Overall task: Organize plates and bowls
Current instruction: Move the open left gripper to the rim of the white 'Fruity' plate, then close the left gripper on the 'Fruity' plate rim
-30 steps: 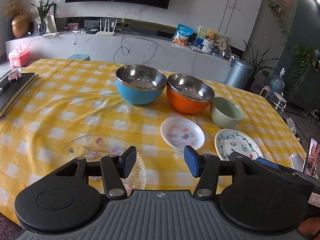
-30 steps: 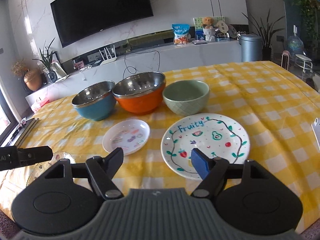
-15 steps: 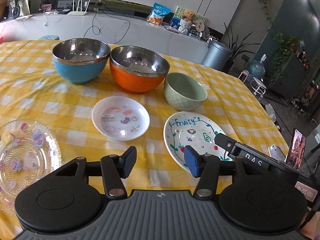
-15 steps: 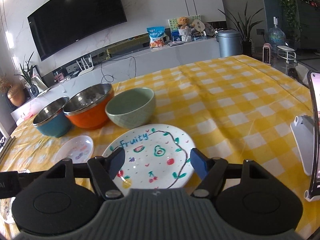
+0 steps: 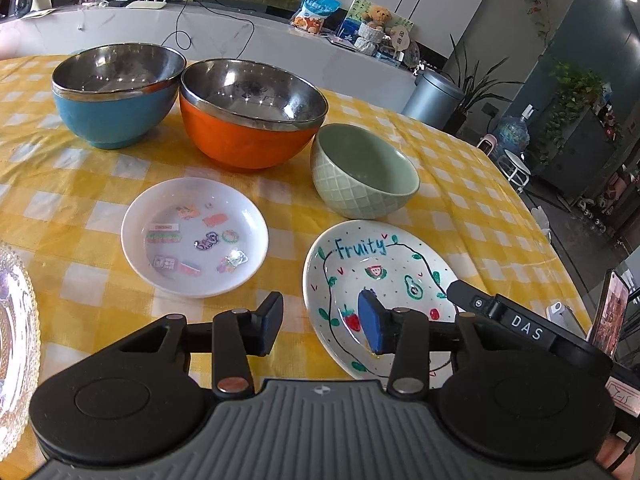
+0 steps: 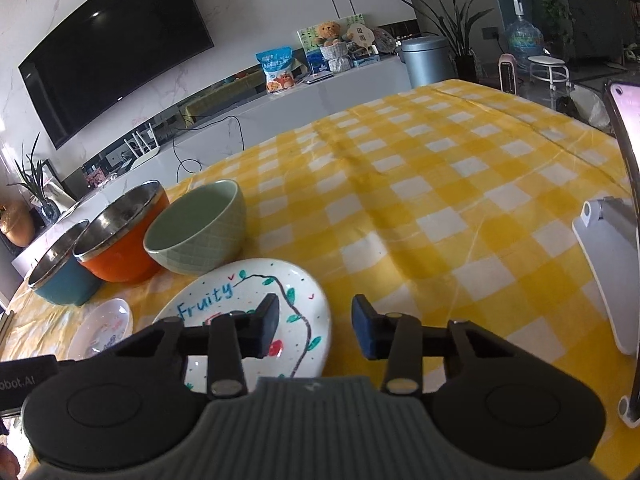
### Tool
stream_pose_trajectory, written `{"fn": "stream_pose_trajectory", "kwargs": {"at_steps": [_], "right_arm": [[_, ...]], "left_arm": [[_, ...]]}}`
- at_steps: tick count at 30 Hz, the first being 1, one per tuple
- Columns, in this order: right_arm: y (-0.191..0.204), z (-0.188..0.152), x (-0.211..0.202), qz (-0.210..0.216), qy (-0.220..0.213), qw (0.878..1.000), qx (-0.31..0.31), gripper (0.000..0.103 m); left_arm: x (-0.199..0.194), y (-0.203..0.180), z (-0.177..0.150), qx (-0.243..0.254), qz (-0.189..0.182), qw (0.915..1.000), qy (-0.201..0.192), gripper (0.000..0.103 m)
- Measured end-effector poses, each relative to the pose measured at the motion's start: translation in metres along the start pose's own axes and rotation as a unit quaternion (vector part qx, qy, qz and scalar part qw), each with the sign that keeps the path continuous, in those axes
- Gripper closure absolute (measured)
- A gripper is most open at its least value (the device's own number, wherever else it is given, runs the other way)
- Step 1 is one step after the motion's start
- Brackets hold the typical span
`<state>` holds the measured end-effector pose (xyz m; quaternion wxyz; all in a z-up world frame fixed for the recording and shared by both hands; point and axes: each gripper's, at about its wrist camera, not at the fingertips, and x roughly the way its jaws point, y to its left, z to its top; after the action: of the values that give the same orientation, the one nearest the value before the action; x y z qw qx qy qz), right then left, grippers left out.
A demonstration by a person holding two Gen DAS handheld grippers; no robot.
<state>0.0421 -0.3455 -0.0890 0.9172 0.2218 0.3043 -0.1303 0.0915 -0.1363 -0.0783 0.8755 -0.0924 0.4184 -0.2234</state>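
Both grippers hover low over the near edge of the yellow checked tablecloth (image 5: 460,200), each with its fingers spread apart and nothing between them. Seen from its own camera, the right gripper (image 6: 315,331) straddles the right-hand rim of the Fruity plate (image 6: 244,304): its left finger sits above the painted face and its right finger hangs over bare cloth just outside the rim. The left gripper (image 5: 320,326) mirrors this on the plate's left side, its right finger over the face of the plate and its left finger over cloth, between that plate and the small white dish (image 5: 195,236). So the Fruity plate lies flat, directly ahead of and between the two tools, and either could take a rim; the right one looks slightly better lined up, though contact cannot be confirmed. Behind the plate stand the green bowl (image 5: 364,172), just beside its far rim, then the orange bowl (image 5: 248,120) and the blue bowl (image 5: 112,92) in a row, with a glass plate (image 5: 16,328) at the far left. A rim pinch probably comes next.
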Motion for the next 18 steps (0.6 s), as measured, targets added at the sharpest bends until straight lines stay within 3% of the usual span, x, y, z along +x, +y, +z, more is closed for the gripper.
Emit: {"fn": "stream_pose_trajectory", "kwargs": {"at_steps": [4,15,18], "right_arm": [[-0.006,-0.002,0.002,0.002,0.0,1.0,0.011,0.077],[-0.008,-0.005,0.004,0.016,-0.001,1.0,0.019,0.09],[-0.01,-0.005,0.004,0.019,-0.002,0.999,0.028,0.092]], "left_arm": [[0.008,0.001,-0.002,-0.002,0.001,1.0,0.003,0.059],[0.017,-0.001,-0.002,0.008,-0.006,0.9999,-0.008,0.076],[0.017,0.001,-0.001,0.008,0.0,0.9999,-0.008,0.086]]}}
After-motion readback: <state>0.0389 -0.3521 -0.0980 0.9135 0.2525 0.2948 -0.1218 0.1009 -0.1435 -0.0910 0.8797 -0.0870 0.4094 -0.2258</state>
